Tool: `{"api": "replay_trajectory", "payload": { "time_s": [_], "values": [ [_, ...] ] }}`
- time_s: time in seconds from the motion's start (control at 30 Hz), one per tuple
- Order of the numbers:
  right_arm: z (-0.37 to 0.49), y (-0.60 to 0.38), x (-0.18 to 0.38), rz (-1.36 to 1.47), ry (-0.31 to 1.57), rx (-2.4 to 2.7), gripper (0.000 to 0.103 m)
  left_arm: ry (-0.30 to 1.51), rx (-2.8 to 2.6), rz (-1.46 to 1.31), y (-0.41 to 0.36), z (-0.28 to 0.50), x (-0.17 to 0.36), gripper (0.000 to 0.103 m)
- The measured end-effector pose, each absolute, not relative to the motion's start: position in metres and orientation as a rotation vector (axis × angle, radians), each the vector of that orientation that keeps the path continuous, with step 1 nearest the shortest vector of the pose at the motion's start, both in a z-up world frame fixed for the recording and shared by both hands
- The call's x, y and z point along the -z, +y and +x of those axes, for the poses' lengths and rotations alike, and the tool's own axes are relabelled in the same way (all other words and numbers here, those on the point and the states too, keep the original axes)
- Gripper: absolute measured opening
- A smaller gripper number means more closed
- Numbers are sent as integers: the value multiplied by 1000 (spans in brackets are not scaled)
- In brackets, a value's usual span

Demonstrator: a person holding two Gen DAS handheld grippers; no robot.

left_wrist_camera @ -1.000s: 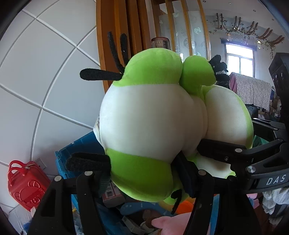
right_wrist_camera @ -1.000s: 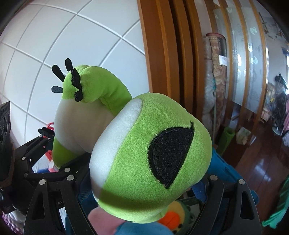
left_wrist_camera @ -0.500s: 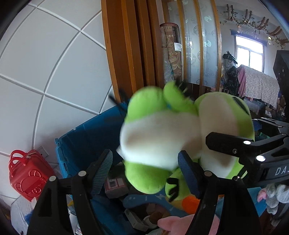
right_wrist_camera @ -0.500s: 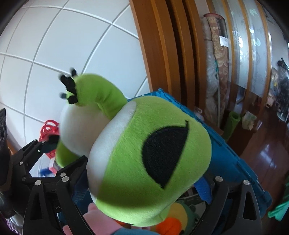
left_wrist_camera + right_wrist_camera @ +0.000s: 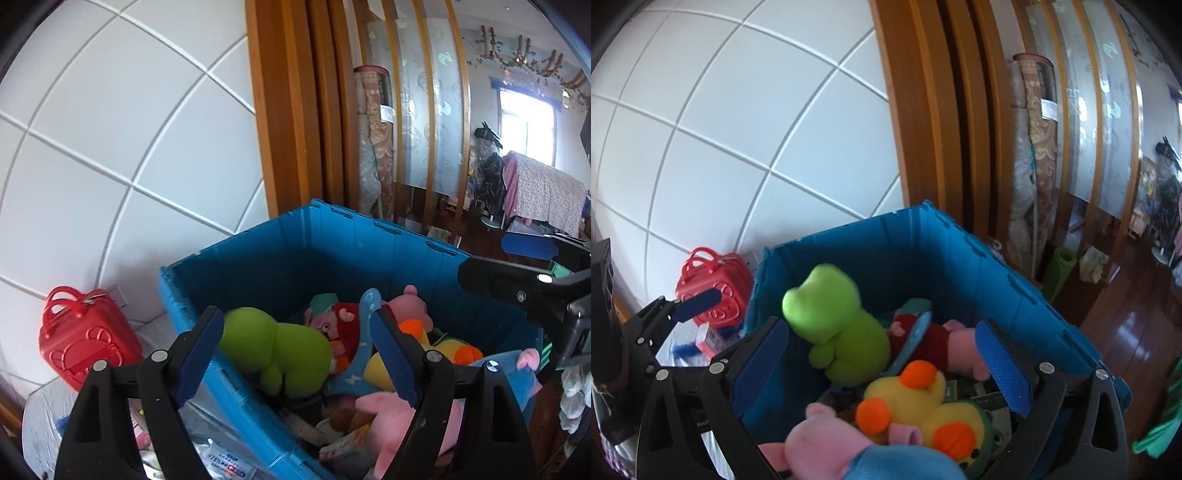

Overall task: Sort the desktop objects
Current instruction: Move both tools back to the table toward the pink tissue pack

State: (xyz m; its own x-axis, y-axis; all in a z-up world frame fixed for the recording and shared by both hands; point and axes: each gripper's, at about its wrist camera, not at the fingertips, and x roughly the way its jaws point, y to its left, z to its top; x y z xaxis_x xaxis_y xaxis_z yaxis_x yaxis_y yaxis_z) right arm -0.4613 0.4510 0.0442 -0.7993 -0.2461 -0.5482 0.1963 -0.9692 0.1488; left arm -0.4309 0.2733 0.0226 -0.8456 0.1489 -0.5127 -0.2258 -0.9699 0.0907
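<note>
A green plush frog point(image 5: 277, 350) point(image 5: 838, 332) lies inside the blue plastic crate point(image 5: 332, 240) point(image 5: 923, 236), on its left side among other plush toys. My left gripper point(image 5: 295, 350) is open and empty above the crate's near edge. My right gripper point(image 5: 882, 354) is open and empty above the crate. A yellow duck plush point(image 5: 916, 402) point(image 5: 436, 354) and a pink plush point(image 5: 827, 432) point(image 5: 399, 413) lie near the front. The right gripper's finger point(image 5: 517, 288) shows at the right of the left wrist view.
A red toy suitcase point(image 5: 85, 336) point(image 5: 713, 291) stands left of the crate by the white tiled wall. Packets and small boxes point(image 5: 221, 458) lie on the surface left of the crate. A wooden door frame point(image 5: 295, 110) rises behind.
Both grippers opened and let go of the green frog. It dropped into the blue crate. Both views now look down into the crate.
</note>
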Motion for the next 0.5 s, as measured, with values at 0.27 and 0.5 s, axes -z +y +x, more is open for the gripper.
{"api": "replay_trajectory", "payload": {
  "time_s": [0.27,0.5],
  "values": [
    [-410,373,-62,803,-22,2753,103,147,-2924,-757,188,-376,-28,82],
    [-360,273,-49,817,66,2768,103,107,-2969,-791,89,-317,-14,83]
  ]
}}
